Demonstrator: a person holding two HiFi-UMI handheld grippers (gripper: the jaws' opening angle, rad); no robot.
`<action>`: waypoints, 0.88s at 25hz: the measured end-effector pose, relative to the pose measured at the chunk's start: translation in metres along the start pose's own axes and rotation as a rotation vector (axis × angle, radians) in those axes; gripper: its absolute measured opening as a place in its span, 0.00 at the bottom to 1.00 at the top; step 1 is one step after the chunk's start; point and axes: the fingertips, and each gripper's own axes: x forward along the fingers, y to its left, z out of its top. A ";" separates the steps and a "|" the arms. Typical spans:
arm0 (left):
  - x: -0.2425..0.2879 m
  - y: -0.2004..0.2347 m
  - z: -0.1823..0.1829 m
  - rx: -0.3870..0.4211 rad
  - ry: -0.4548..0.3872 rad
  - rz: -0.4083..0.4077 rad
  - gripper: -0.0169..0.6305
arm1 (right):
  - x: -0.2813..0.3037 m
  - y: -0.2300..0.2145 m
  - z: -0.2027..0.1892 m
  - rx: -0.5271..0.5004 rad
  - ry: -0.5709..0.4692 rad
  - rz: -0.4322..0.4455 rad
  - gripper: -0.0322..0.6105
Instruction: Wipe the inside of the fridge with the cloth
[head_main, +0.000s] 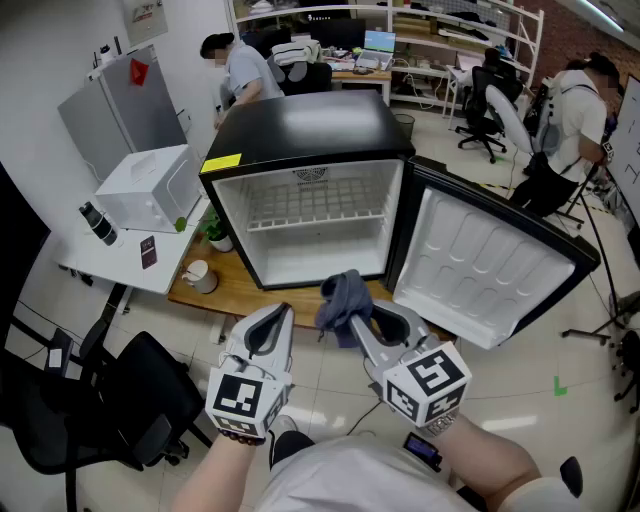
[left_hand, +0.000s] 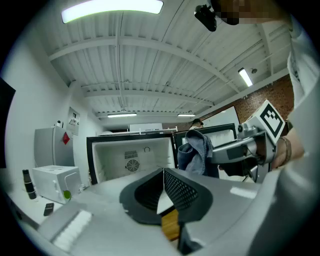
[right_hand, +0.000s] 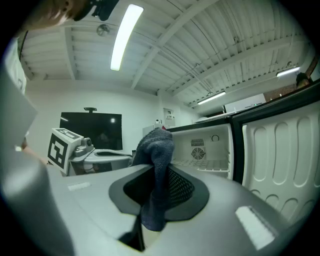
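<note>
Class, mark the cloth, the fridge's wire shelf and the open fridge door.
cloth (head_main: 344, 298), head view, its bunched top.
wire shelf (head_main: 318, 205), head view, middle of the grid.
fridge door (head_main: 490, 265), head view, its white inner liner.

The cloth (right_hand: 156, 145) apparently covers the right claw's (right_hand: 159, 172) jaws.

One fridge (head_main: 300, 130), with one open door (head_main: 490, 265) and one wire shelf (head_main: 315, 205) inside. One cloth (head_main: 345, 298). Two grippers — left gripper (head_main: 272, 325), right gripper (head_main: 358, 322). On the white tabletop (head_main: 105, 262): one white box (head_main: 150, 188), one black bottle (head_main: 98, 222), one dark card (head_main: 148, 252). One cup (head_main: 197, 273) on one wooden board (head_main: 240, 290). One grey cabinet (head_main: 125, 115). One black chair (head_main: 100, 410) at lower left. Two people at the back — left person (head_main: 245, 72), right person (head_main: 578, 110).
</note>
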 end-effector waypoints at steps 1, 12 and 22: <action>0.001 0.004 -0.002 0.005 0.002 0.010 0.02 | 0.002 0.000 0.001 0.000 -0.002 0.004 0.15; 0.005 0.070 -0.008 0.002 0.021 0.146 0.14 | 0.057 0.006 0.019 -0.023 -0.024 0.059 0.15; 0.035 0.152 -0.024 -0.015 0.046 0.189 0.16 | 0.147 0.008 0.034 -0.050 -0.016 0.085 0.15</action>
